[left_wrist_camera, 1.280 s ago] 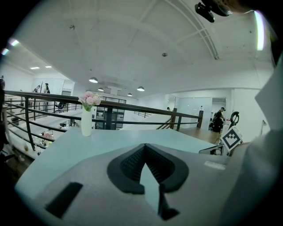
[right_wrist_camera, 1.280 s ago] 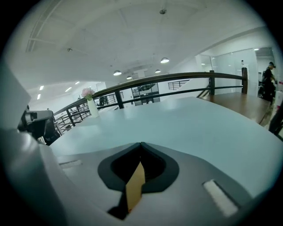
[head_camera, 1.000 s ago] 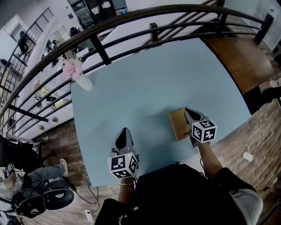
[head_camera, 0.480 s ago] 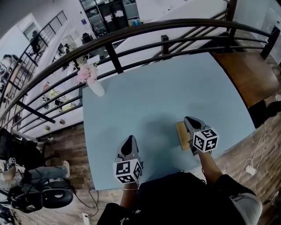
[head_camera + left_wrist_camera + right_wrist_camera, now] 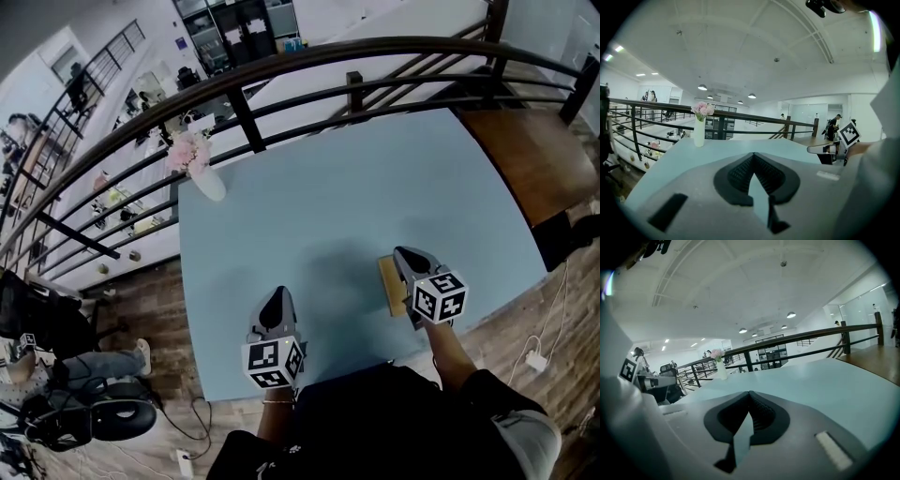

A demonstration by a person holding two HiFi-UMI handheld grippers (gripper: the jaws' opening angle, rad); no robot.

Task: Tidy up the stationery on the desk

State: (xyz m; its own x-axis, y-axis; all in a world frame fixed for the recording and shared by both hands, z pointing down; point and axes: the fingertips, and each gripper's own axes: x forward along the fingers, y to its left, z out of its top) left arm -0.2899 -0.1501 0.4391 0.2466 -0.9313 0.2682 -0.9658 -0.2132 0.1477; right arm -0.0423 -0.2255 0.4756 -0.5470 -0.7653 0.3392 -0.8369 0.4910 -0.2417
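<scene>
Both pairs of jaws shut together, nothing between them.
The left gripper [image 5: 277,294] and right gripper [image 5: 403,253] are over the worktop's [image 5: 356,178] near edge, with a flat brown pad [image 5: 390,286] lying just left of the right one. At the far left, a white vase [image 5: 209,185] holds pink flowers [image 5: 187,150].

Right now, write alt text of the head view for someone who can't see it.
A person holds the left gripper and right gripper over a pale blue table. A flat tan object lies beside the right one; a white vase of pink flowers stands at the far left corner.
</scene>
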